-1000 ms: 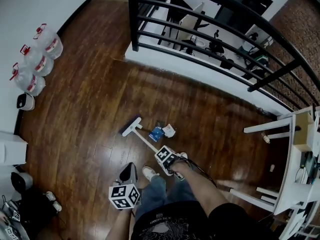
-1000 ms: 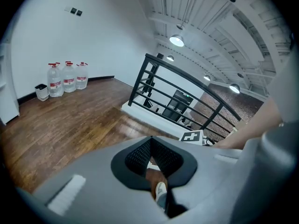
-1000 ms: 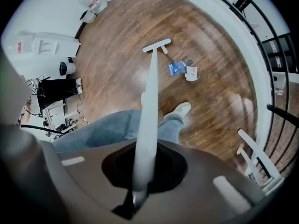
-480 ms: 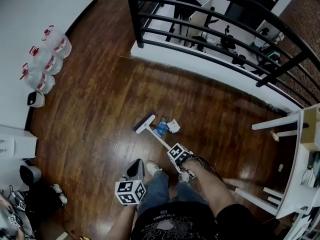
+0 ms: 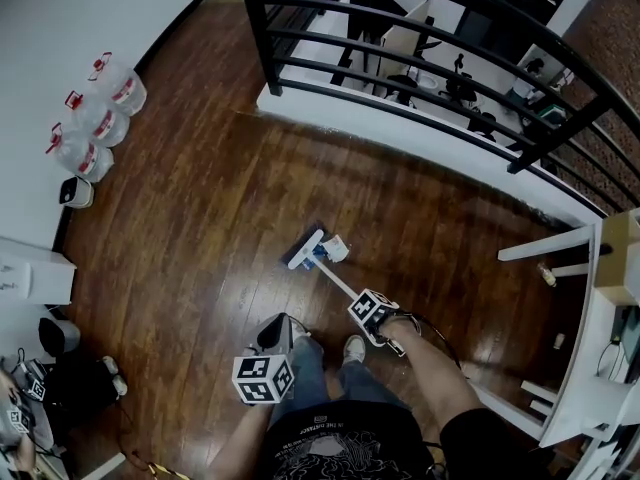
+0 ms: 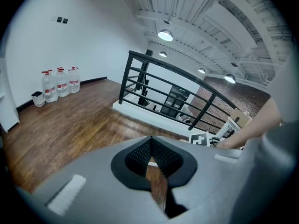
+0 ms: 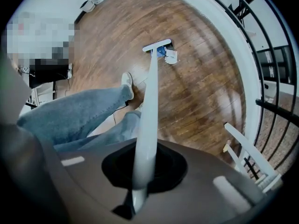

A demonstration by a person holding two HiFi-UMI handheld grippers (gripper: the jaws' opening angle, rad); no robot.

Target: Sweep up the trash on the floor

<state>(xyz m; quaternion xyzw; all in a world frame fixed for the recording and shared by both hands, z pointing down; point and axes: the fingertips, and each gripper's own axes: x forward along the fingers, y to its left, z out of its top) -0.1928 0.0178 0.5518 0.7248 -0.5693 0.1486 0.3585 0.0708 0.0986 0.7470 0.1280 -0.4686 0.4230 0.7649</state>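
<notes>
Across the floor (image 5: 200, 218), broom (image 5: 335, 276) slants from right gripper's (image 7: 142, 171) pinching fingers (image 7: 175, 169) toward trash (image 5: 336, 250); left gripper (image 6: 154, 171) seemingly closed.

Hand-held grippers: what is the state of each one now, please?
The left hand-held gripper: closed, with nothing between its jaws.
The right hand-held gripper: closed on the white broom handle.

Head view looks steeply down; both gripper views share its floor (image 5: 200, 218) and railing (image 5: 258, 33).
</notes>
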